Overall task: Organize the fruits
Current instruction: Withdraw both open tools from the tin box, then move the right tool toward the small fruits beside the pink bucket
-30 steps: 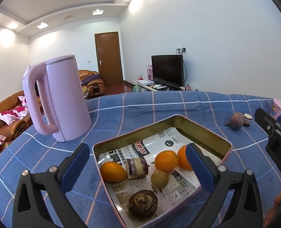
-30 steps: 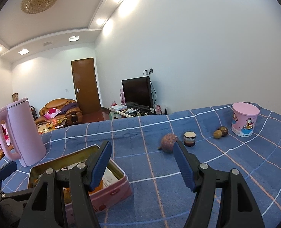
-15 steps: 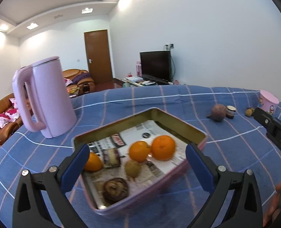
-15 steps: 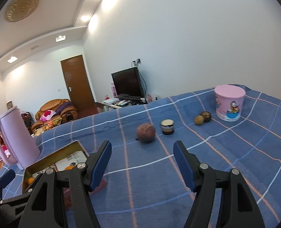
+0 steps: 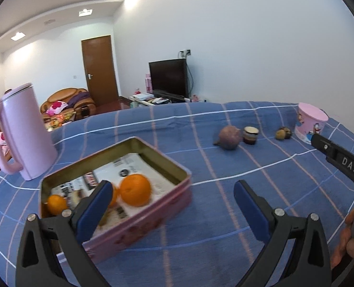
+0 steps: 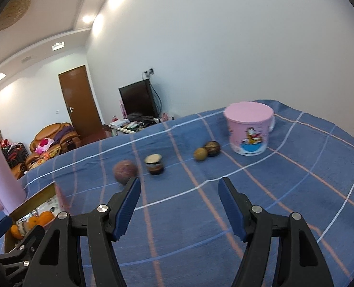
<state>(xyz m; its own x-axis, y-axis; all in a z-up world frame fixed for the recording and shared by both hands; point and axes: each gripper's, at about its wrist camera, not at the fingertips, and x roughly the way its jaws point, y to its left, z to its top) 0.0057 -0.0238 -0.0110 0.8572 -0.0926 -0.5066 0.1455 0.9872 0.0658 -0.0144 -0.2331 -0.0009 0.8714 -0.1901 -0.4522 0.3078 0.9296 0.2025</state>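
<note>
A pink tin [image 5: 138, 224] lined with newspaper holds oranges [image 5: 135, 189] and other fruit; it lies at the left in the left wrist view, and its corner [image 6: 46, 192] shows low left in the right wrist view. Farther along the blue checked cloth sit a purple round fruit [image 6: 125, 171], a small dark jar [image 6: 155, 164] and two small fruits, one yellowish [image 6: 200, 154] and one dark [image 6: 212, 148]. My left gripper [image 5: 172, 191] is open beside the tin, holding nothing. My right gripper [image 6: 179, 187] is open above bare cloth, short of the purple fruit [image 5: 229, 137].
A tall pink kettle [image 5: 21, 131] stands left of the tin. A pink cartoon mug [image 6: 248, 128] stands at the far right near the small fruits. A hand [image 5: 349, 239] grips the other gripper's handle at the right edge. Sofas, a door and a television lie beyond the table.
Both grippers swung to the right across the table. The tin slid leftward in both views, and the purple fruit, jar, small fruits and pink mug came nearer. Both grippers stayed open.
</note>
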